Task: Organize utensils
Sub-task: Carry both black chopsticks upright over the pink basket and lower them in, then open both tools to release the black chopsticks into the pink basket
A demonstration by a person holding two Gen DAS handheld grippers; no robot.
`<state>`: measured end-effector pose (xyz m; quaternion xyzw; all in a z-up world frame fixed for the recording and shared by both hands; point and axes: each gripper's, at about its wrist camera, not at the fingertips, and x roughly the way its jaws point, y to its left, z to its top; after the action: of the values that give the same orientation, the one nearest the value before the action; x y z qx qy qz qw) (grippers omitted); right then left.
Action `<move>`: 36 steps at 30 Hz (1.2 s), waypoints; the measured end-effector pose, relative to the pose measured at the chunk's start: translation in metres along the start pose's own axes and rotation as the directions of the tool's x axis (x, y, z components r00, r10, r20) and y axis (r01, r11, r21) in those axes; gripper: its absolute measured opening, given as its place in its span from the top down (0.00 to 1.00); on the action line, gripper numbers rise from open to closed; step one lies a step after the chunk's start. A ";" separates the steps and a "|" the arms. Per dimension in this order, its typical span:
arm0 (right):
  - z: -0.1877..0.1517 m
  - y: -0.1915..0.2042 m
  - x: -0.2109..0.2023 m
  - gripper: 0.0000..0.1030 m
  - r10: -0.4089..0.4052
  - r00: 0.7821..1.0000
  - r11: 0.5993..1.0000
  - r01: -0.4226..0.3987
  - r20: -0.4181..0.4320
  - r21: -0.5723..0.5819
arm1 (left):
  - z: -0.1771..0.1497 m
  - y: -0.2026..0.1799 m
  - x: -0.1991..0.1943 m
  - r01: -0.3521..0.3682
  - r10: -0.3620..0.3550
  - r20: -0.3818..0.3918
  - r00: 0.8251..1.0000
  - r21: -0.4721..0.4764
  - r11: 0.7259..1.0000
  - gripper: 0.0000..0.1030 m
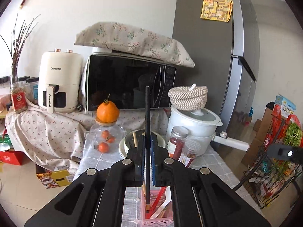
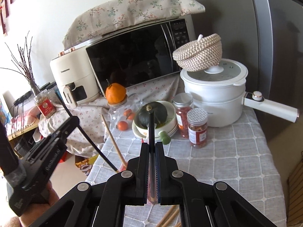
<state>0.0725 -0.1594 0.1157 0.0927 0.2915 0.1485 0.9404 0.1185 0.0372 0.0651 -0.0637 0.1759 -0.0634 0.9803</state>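
1. Plainly, the left gripper is clenched on a black chopstick held upright, its lower tip just inside the pink basket; a loose pinch could let it pivot and miss.
2. The right gripper likewise grasps a second black chopstick, pointing forward above the desk; swinging it in could knock the jars.
3. Wooden chopsticks already leaning in the basket may tangle.
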 end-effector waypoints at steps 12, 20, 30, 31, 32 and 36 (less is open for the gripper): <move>0.016 0.010 -0.019 0.97 0.045 0.994 0.998 -0.048 0.101 0.028 | -0.015 0.007 0.032 0.035 -0.043 -0.154 0.987 -0.050 0.998 0.79; 0.021 0.022 -0.001 0.97 0.054 0.992 0.998 -0.055 0.115 0.010 | -0.012 0.018 0.004 -0.034 0.022 -0.241 0.970 -0.047 0.998 0.39; 0.007 0.038 0.046 0.96 -0.027 0.999 0.997 0.029 0.019 -0.070 | -0.042 0.033 0.006 -0.052 0.052 -0.405 0.913 0.010 0.999 0.34; 0.006 0.040 0.051 0.96 -0.033 0.999 0.996 0.033 0.009 -0.079 | -0.044 0.033 0.007 -0.049 0.049 -0.414 0.909 0.009 0.999 0.34; 0.005 0.041 0.056 0.96 -0.039 0.999 0.996 0.039 0.000 -0.085 | -0.045 0.034 0.008 -0.045 0.045 -0.423 0.905 0.009 0.999 0.34; -0.001 0.046 0.072 0.96 -0.061 0.998 0.993 0.058 -0.028 -0.106 | -0.049 0.033 0.012 -0.039 0.044 -0.447 0.894 0.019 0.999 0.34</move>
<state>0.1183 -0.0918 0.0897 0.0322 0.3006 0.1369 0.9433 0.1153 0.0632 0.0106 -0.0391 0.3974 -0.0563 0.9151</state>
